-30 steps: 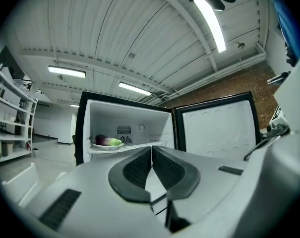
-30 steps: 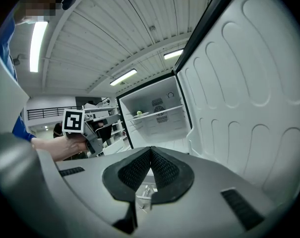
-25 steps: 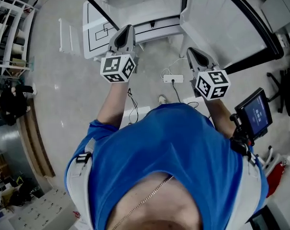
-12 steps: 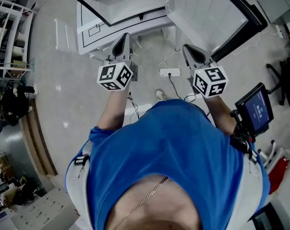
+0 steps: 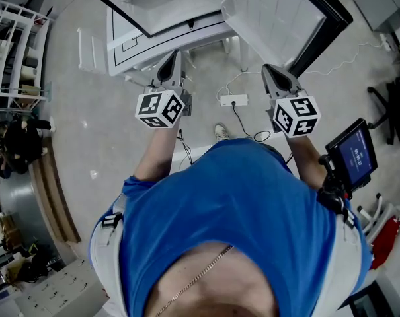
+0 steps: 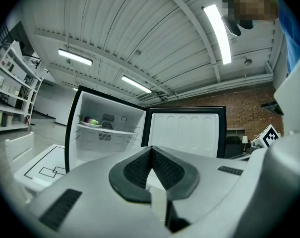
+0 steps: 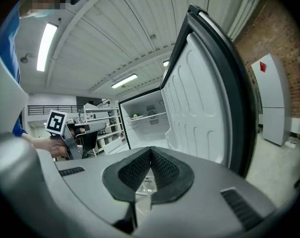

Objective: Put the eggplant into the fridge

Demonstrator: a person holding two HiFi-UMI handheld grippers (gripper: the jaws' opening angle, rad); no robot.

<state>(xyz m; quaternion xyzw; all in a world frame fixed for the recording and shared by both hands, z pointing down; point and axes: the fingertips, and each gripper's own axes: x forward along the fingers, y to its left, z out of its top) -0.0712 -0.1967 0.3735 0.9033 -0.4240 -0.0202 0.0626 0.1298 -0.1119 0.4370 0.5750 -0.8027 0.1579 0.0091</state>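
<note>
Both grippers are backing away from the open fridge [image 5: 180,35], left gripper [image 5: 174,57] and right gripper [image 5: 275,72] clenching on nothing. The eggplant [image 6: 91,121] is lying on the far shelf [image 6: 110,131]; probably light and smooth, best gripped mid-body.

The purple eggplant [image 6: 90,121], green at one end, lies on the upper shelf [image 6: 107,130] of the white fridge [image 6: 115,109], whose door [image 6: 184,133] stands wide open.

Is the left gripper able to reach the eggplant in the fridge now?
Probably yes: the fridge door stands open, and nothing blocks the way from the left gripper to the eggplant on its shelf. The fingers are shut, though.
</note>
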